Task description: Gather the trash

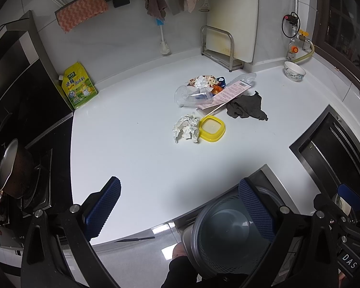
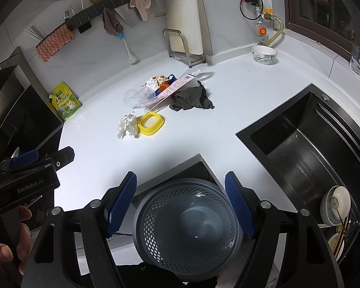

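Currently both grippers hovering over near edge of white tabletop (image 2: 180, 141). Left gripper (image 1: 180, 212) fingers standing wide, gripping nothing. Right gripper (image 2: 180, 206) fingers likewise spread wide, empty, framing grey perforated plastic waste basket (image 2: 188, 235) sitting below tabletop edge. Crumpled white paper ball (image 2: 127, 124) lying mid-tabletop, touching yellow square plastic lid (image 2: 151, 123). Clear plastic cup (image 2: 134, 97), crumpled wrappers (image 2: 159, 82), dark grey cloth (image 2: 192, 99) clustering behind.
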`<state>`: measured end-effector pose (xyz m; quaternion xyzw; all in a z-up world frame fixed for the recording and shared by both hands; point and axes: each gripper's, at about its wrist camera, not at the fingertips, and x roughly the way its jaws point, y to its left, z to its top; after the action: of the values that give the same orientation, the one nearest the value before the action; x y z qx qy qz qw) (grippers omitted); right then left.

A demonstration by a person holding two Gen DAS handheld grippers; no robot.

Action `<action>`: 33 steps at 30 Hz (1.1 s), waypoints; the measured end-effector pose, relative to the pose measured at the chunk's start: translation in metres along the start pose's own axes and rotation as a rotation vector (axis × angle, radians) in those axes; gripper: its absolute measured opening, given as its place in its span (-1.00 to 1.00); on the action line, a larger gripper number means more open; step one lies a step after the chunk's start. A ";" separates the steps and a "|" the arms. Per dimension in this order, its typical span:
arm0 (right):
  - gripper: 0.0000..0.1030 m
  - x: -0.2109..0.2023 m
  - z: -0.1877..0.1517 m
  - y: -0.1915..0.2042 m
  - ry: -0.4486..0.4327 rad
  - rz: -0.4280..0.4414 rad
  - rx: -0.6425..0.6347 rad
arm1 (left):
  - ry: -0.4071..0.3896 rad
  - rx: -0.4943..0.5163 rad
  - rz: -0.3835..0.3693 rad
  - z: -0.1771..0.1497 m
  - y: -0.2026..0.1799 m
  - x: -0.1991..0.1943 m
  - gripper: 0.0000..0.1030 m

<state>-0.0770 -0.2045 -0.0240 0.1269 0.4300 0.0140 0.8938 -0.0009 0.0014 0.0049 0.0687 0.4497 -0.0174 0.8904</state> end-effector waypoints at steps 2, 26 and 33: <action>0.41 0.000 -0.001 0.000 -0.001 -0.001 0.000 | -0.001 0.000 0.000 0.000 0.000 0.000 0.88; 0.41 0.000 0.000 -0.002 -0.003 0.001 -0.001 | -0.004 0.001 0.001 -0.001 -0.003 -0.001 0.88; 0.41 0.000 0.000 -0.004 0.003 0.005 0.000 | 0.003 -0.007 0.002 -0.001 -0.003 0.000 0.88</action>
<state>-0.0771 -0.2082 -0.0254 0.1278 0.4311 0.0167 0.8930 -0.0016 -0.0015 0.0037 0.0659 0.4512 -0.0148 0.8899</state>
